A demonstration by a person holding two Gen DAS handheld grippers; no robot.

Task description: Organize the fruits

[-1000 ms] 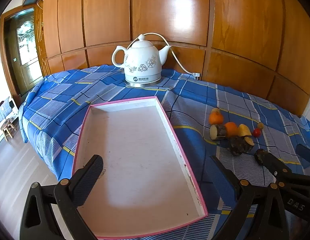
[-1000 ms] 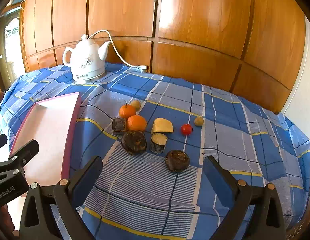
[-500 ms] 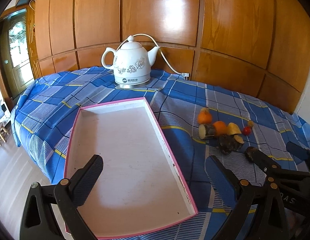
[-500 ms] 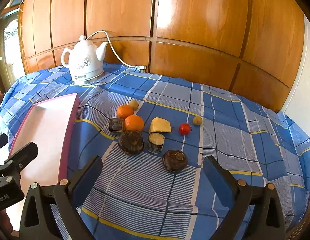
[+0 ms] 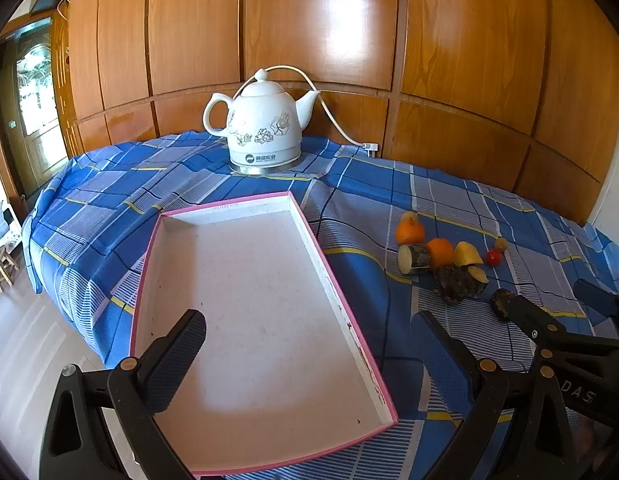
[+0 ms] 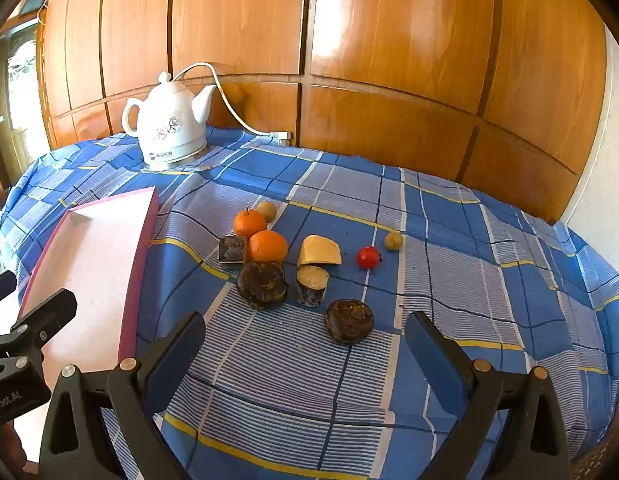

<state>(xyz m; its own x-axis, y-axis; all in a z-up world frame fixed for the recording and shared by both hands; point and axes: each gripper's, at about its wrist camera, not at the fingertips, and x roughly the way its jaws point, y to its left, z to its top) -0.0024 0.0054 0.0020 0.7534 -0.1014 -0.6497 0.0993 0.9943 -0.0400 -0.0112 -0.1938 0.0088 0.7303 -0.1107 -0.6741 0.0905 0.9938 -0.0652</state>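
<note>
Right wrist view gives us the fullest look at the fruit, so we count from there: two oranges, two small yellowish round fruits, one small red fruit, one yellow wedge, two dark round lumps, and two short cut pieces with dark skin, ten items in all, clustered on the checked cloth to the right of the tray. We also see one white kettle beyond the tray against the wooden wall, its cord trailing off behind it. The tray holds nothing yet, so we judge the sorting has not begun. The right gripper hangs over the cloth just short of the nearest dark lump, its fingers spread wide and holding nothing; the left gripper hangs over the near end of the tray, fingers likewise spread and empty. What worries us most is rolling: the oranges and the small round fruits could run off across the cloth if a finger nudges them, and the cloth has folds that may steer them. The pieces lie touching one another beside the oranges, so closing on one could push its neighbours away. The tray's near edge seems to overhang the surface, and a heavy drop there might tip it.
</note>
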